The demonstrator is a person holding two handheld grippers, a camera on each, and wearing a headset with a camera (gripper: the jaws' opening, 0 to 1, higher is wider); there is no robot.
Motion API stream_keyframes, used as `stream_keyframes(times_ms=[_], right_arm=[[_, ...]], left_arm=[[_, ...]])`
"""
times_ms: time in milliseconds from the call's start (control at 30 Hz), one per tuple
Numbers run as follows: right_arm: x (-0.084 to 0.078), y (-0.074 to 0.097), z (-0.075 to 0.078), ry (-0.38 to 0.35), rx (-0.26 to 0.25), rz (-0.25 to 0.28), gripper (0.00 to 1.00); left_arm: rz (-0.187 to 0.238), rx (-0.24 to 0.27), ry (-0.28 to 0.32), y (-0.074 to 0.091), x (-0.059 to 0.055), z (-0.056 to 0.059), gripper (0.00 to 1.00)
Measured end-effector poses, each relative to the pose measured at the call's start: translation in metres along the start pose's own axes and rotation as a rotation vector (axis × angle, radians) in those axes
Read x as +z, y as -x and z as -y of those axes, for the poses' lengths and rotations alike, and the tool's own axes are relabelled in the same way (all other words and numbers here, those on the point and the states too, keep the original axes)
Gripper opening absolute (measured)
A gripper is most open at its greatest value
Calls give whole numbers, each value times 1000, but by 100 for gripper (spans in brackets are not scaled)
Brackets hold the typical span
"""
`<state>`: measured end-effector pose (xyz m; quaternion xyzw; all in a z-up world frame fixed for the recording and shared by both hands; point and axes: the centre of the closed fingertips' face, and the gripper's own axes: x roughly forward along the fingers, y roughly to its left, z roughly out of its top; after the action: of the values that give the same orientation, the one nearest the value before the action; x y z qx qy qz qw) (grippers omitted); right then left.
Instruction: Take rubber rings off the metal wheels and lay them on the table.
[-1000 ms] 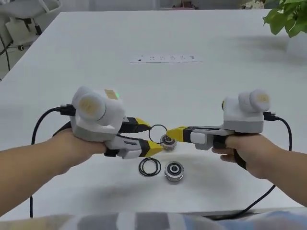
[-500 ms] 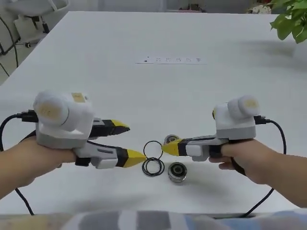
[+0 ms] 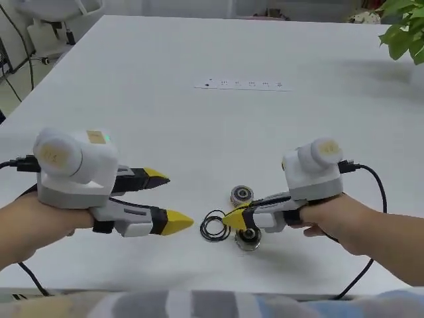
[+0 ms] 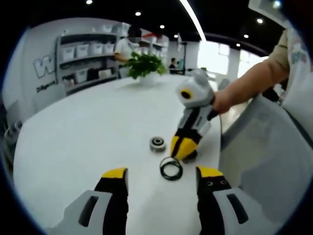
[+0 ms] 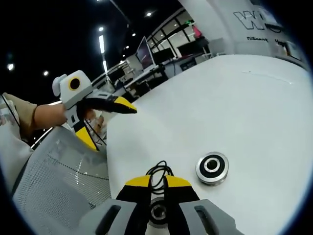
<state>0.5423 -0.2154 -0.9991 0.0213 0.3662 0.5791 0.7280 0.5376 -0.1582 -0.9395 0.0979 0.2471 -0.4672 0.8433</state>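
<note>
On the white table (image 3: 199,53), black rings (image 3: 213,226) are lying between two claws.
The left claw (image 3: 172,199) is gaping empty; the right claw (image 3: 232,217) is hovering almost closed over one wheel (image 3: 250,240), another wheel (image 3: 242,194) lying nearby.

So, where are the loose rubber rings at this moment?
In the head view the rubber rings lie on the table, just left of the wheel under the right tool.

Two metal wheels (image 3: 242,194); rubber rings (image 3: 212,226) overlapped, count unclear.
</note>
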Motion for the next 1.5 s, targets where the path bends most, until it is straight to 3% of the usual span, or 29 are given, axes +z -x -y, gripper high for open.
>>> stream_keyframes(times_ms=[133, 367, 567, 867, 1167, 1500], right_arm=[[3, 3, 0, 21, -8, 6, 16], [15, 13, -4, 54, -21, 65, 31], [27, 31, -4, 75, -48, 130, 42], [29, 62, -5, 113, -102, 191, 59], [26, 92, -2, 182, -160, 223, 76], [6, 119, 2, 219, -213, 209, 86]], left_arm=[[-2, 1, -2, 1, 2, 1, 57], [1, 5, -6, 5, 6, 4, 59], [22, 16, -1, 12, 13, 5, 60], [43, 37, 19, 22, 17, 8, 65], [62, 64, 33, 32, 21, 10, 70], [68, 78, 28, 38, 20, 15, 78]])
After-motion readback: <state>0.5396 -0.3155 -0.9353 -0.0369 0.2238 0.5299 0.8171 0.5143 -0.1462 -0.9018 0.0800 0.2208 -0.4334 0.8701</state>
